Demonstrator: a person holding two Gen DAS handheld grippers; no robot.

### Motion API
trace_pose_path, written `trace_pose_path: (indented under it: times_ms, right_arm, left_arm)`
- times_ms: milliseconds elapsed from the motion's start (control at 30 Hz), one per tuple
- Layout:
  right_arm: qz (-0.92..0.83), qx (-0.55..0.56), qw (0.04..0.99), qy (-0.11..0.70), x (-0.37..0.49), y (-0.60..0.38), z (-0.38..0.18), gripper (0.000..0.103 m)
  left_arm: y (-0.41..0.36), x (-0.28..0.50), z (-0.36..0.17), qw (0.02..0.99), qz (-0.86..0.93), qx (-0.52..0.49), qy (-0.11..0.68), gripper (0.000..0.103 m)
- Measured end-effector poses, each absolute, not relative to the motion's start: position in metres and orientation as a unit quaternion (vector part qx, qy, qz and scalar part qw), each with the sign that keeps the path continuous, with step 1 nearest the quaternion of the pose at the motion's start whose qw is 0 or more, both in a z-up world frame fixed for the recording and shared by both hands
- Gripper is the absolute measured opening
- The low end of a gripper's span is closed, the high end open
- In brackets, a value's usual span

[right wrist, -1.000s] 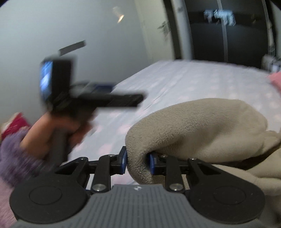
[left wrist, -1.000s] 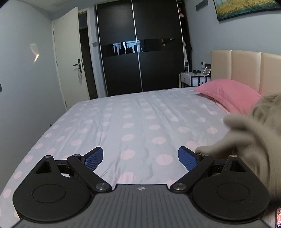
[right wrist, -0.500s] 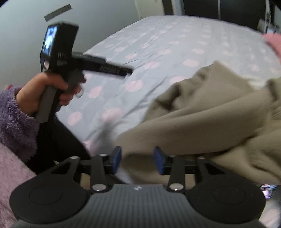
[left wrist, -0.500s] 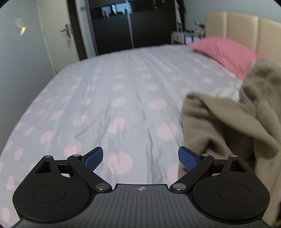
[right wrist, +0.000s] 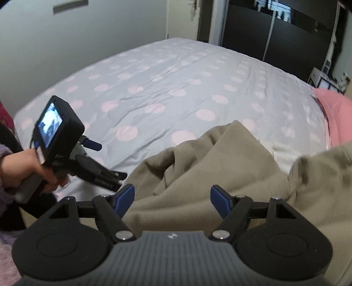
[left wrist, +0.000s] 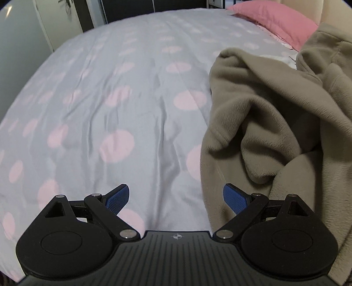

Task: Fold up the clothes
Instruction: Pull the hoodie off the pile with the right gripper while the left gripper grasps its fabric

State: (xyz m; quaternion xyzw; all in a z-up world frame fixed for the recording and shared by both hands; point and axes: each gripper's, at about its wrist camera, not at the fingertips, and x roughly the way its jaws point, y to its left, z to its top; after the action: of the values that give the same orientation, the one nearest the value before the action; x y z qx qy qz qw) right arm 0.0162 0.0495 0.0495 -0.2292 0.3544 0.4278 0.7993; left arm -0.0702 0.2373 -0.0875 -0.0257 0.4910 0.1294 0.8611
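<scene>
Lying crumpled on your bed's polka-dot duvet cover (left wrist: 114, 92): one beige fleece garment (left wrist: 270, 123), bunched in loose folds along the near edge, just short of the pink pillow (left wrist: 275, 19).

Your left gripper (left wrist: 176, 198): jaws spread wide, nothing between the pads, angled down over bare duvet with the garment's edge just beside its right finger.

Your right gripper (right wrist: 172, 196): jaws have just been opening and now stand wide; the fleece lies beneath and between them, pads not pressing it.

Your left hand (right wrist: 33, 167): wrapped round the left tool's handle, fuzzy purple sleeve (right wrist: 5, 169) at the wrist.

Background: dark sliding wardrobe (right wrist: 275, 33).
</scene>
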Motion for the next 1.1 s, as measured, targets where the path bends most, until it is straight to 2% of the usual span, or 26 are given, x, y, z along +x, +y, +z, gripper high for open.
trace_pose_path:
  times_ms: [100,167,233,300,333,367,433,467,500,567,633,733,900,967,1100]
  right_arm:
    - [0.425,-0.260,0.788,0.361,0.028,0.073,0.036,0.076]
    - [0.421,-0.283,0.776,0.374,0.037,0.087,0.025,0.075]
    - [0.411,-0.312,0.763,0.391,0.049,0.102,0.012,0.071]
    - [0.394,-0.348,0.746,0.408,0.062,0.114,0.000,0.058]
    - [0.383,-0.367,0.740,0.413,0.069,0.120,-0.004,0.051]
    - [0.376,-0.377,0.737,0.417,0.074,0.122,-0.005,0.051]
    - [0.367,-0.387,0.729,0.428,0.087,0.124,-0.003,0.045]
    - [0.363,-0.390,0.727,0.433,0.092,0.124,0.000,0.036]
    - [0.360,-0.393,0.725,0.437,0.097,0.124,0.003,0.022]
    - [0.357,-0.403,0.720,0.438,0.101,0.123,0.008,0.019]
    - [0.346,-0.424,0.720,0.427,0.105,0.121,0.013,0.017]
    - [0.323,-0.449,0.725,0.409,0.114,0.114,0.023,0.013]
    - [0.269,-0.461,0.743,0.404,0.137,0.089,0.040,0.011]
    - [0.263,-0.443,0.746,0.422,0.145,0.078,0.041,0.011]
    - [0.265,-0.398,0.752,0.453,0.152,0.067,0.036,0.011]
  left_arm:
    - [0.236,-0.062,-0.096,0.860,0.133,-0.029,0.493,0.091]
    - [0.237,-0.055,-0.101,0.857,0.128,-0.039,0.497,0.077]
    - [0.239,-0.047,-0.106,0.854,0.121,-0.051,0.504,0.073]
    - [0.240,-0.041,-0.112,0.851,0.116,-0.062,0.509,0.066]
    - [0.240,-0.038,-0.115,0.850,0.113,-0.065,0.510,0.059]
    - [0.241,-0.036,-0.117,0.850,0.110,-0.065,0.511,0.053]
    - [0.241,-0.033,-0.121,0.849,0.104,-0.066,0.514,0.047]
    - [0.243,-0.033,-0.122,0.848,0.100,-0.072,0.515,0.042]
    - [0.244,-0.033,-0.123,0.847,0.097,-0.079,0.517,0.040]
    - [0.247,-0.034,-0.126,0.844,0.089,-0.094,0.521,0.032]
    - [0.249,-0.034,-0.128,0.841,0.086,-0.103,0.524,0.029]
    - [0.248,-0.034,-0.128,0.842,0.075,-0.105,0.523,0.016]
    - [0.241,-0.035,-0.125,0.850,0.075,-0.084,0.515,0.016]
    - [0.241,-0.035,-0.125,0.850,0.076,-0.081,0.515,0.021]
    - [0.239,-0.032,-0.126,0.849,0.071,-0.086,0.517,0.024]
